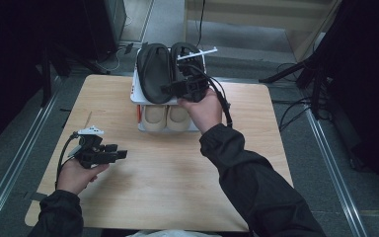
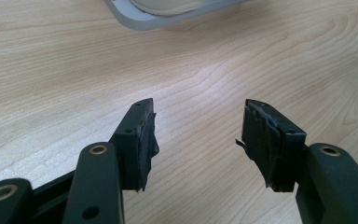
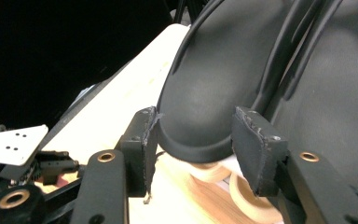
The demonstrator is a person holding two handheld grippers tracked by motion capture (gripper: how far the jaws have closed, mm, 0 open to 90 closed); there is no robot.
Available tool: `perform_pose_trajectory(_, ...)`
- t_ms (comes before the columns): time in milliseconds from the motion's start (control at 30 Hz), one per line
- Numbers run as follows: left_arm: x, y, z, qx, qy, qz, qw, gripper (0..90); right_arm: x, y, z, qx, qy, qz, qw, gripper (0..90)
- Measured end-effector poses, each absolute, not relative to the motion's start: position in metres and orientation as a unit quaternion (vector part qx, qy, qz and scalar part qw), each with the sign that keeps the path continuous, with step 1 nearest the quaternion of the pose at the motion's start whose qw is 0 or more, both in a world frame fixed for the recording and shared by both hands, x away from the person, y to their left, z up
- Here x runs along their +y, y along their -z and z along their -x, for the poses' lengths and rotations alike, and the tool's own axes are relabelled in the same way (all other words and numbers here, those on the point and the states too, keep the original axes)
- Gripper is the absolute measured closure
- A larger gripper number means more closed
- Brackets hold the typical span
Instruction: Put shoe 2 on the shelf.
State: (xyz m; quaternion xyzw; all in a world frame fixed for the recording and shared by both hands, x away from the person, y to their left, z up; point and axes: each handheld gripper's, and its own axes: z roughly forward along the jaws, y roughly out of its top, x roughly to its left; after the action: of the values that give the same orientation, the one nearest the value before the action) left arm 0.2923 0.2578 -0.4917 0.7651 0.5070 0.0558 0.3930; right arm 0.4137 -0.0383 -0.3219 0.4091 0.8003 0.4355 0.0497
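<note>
A pair of black shoes [image 1: 154, 71] lies on the top shelf of a white two-tier rack [image 1: 134, 94] at the back middle of the wooden table [image 1: 177, 168]. A beige pair [image 1: 154, 117] sits on the lower shelf. My right gripper [image 1: 168, 90] is at the front of the top shelf. In the right gripper view it [image 3: 196, 116] is open, its jaws on either side of the rounded end of the nearer black shoe [image 3: 214, 79]. My left gripper [image 1: 121, 151] rests low over the table's left side, open and holding nothing [image 2: 198, 112].
The rack's lower edge [image 2: 168, 21] and a beige shoe [image 2: 168, 4] show at the top of the left gripper view. Bare wood lies between the left gripper and the rack. Dark stands, cables [image 1: 296, 106] and floor rails [image 1: 325, 158] surround the table.
</note>
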Motion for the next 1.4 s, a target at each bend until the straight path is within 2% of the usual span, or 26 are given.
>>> perform_pose_trajectory(633, 0.257, 0.491, -0.295, 0.503, -0.054, -0.768, 0.393, 43.5, -0.058, 0.348, -0.374, 0.823, -0.455, -0.339, 0.028, 50.9)
perform_pose_trajectory(867, 0.254, 0.491, -0.297, 0.5, -0.053, -0.769, 0.395, 43.4, -0.066, 0.363, -0.36, 0.834, -0.454, -0.311, 0.036, 51.4)
perform_pose_trajectory(1067, 0.253, 0.491, -0.297, 0.498, -0.048, -0.772, 0.392, 43.4, -0.074, 0.377, -0.352, 0.838, -0.458, -0.297, 0.017, 51.0)
perform_pose_trajectory(1167, 0.252, 0.491, -0.298, 0.498, -0.051, -0.772, 0.391, 43.3, -0.078, 0.386, -0.347, 0.84, -0.461, -0.285, 0.03, 51.3)
perform_pose_trajectory(1400, 0.252, 0.491, -0.298, 0.496, -0.052, -0.774, 0.39, 43.2, -0.087, 0.408, -0.343, 0.845, -0.458, -0.275, 0.01, 50.6)
